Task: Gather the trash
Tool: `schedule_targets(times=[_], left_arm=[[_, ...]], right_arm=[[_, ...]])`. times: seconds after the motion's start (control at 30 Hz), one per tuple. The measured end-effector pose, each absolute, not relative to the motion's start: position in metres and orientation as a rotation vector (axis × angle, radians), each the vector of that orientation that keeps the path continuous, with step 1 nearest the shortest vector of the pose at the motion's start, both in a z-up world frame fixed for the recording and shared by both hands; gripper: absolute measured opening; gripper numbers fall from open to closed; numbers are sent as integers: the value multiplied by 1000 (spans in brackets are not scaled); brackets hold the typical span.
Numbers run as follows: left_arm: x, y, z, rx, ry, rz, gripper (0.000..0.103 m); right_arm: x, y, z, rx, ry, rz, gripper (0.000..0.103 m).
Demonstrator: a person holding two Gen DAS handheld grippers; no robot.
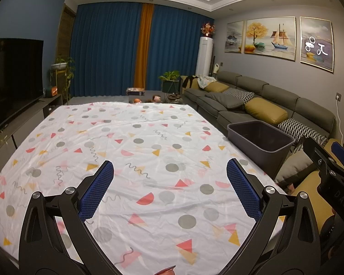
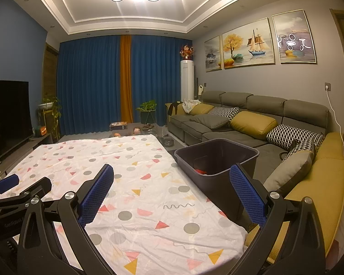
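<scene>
Hovering with nothing held, the left gripper [image 1: 169,188] and right gripper [image 2: 172,192] both have jaws spread wide above the near edge of the table [image 1: 137,142]. One small reddish thing [image 1: 165,271] peeks in at that near edge, likely the only trash left on the cloth; reaching it means drawing back and down. One dark bin [image 2: 217,158] stands off the table's right edge, something red [image 2: 200,171] inside.

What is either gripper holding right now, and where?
Nothing. The left gripper and the right gripper are both open and empty above the tablecloth.
</scene>
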State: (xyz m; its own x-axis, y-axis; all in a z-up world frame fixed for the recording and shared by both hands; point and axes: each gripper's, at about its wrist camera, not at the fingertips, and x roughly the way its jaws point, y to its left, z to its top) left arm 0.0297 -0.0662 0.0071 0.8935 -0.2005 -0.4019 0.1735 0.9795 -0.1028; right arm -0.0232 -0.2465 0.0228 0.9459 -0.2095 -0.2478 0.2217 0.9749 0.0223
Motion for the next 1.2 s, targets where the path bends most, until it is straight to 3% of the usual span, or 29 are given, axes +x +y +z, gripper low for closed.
schedule_targets(times=[1.2], left_arm=[[31,-65,11,-69,422,-204,97]], right_arm=[[-23,-244,26,59,240,-219,97]])
